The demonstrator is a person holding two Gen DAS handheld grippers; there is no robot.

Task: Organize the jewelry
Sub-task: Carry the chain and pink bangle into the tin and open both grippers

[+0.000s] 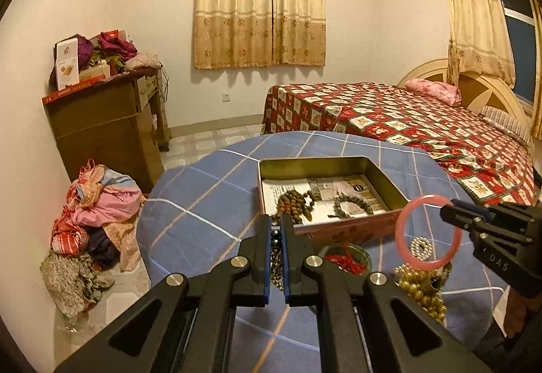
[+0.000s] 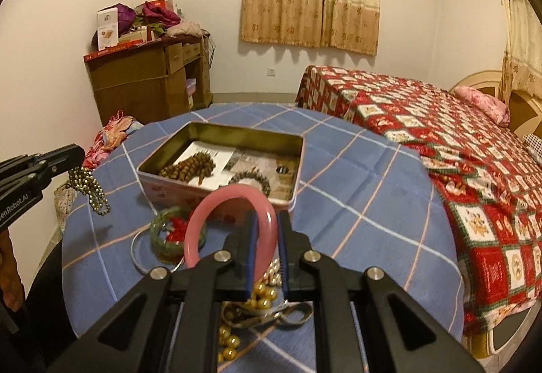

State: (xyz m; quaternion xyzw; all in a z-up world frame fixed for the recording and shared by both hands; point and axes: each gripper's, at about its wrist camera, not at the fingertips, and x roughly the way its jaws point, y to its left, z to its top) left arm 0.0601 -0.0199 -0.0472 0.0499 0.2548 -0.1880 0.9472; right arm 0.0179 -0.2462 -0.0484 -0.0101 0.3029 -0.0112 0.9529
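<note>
An open tin box (image 1: 382, 175) (image 2: 216, 129) stands on the blue checked table and holds a brown bead string (image 1: 294, 203) (image 2: 189, 166) and a dark bracelet (image 1: 352, 205) (image 2: 252, 178). My right gripper (image 2: 266, 220) (image 1: 452, 209) is shut on a pink bangle (image 2: 230, 203) (image 1: 427, 231), held above the table in front of the box. My left gripper (image 1: 277, 224) (image 2: 79, 158) is shut on a dark metallic bead chain (image 2: 89, 188) (image 1: 276, 258), which hangs down left of the box.
On the table lie a green bangle with red thread (image 2: 176, 227) (image 1: 345, 256), a thin silver bangle (image 2: 137, 253), gold pearls (image 2: 261, 298) (image 1: 420, 288) and a silver bead ring (image 1: 420, 247). A bed (image 1: 406, 122) is right, a cabinet (image 1: 101, 126) left.
</note>
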